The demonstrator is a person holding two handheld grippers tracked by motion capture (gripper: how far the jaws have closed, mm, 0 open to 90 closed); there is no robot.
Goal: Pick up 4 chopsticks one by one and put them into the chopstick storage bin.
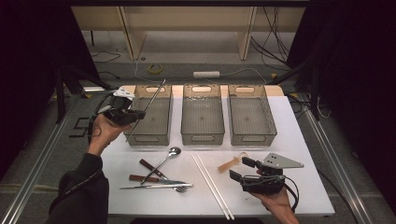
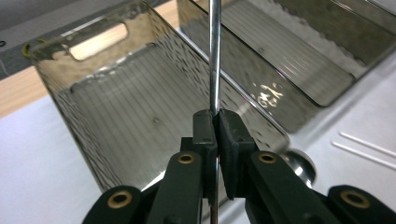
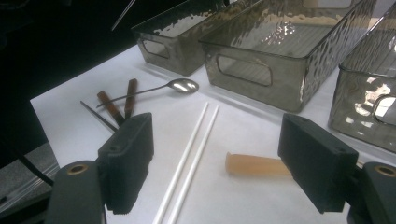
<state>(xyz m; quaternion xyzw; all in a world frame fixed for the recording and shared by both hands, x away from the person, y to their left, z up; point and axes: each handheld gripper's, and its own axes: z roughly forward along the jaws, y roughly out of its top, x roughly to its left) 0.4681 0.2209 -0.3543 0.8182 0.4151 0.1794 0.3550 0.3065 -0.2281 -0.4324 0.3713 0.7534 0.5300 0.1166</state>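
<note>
Gripping a thin metal chopstick (image 2: 214,56) in my left tool (image 1: 132,116), jaws pinched shut on it, upper left of frame over the leftmost bin (image 1: 150,135). It looks stiff, light, slippery; mid-shaft hold seems safest. Right tool (image 1: 240,169) gapes wide.

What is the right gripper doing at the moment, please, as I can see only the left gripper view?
Observer: The right gripper sits low at the near right of the table, jaws open, nothing between them.
Operator: Is anything lying close to it?
Observer: Yes, a pale amber handle-like piece lies on the table just beyond its jaws.
Operator: How does my rod sit from above?
Observer: The metal rod slants over the left bin, from past the far rim down to the near left corner. The left gripper is clamped on it about halfway along.
</note>
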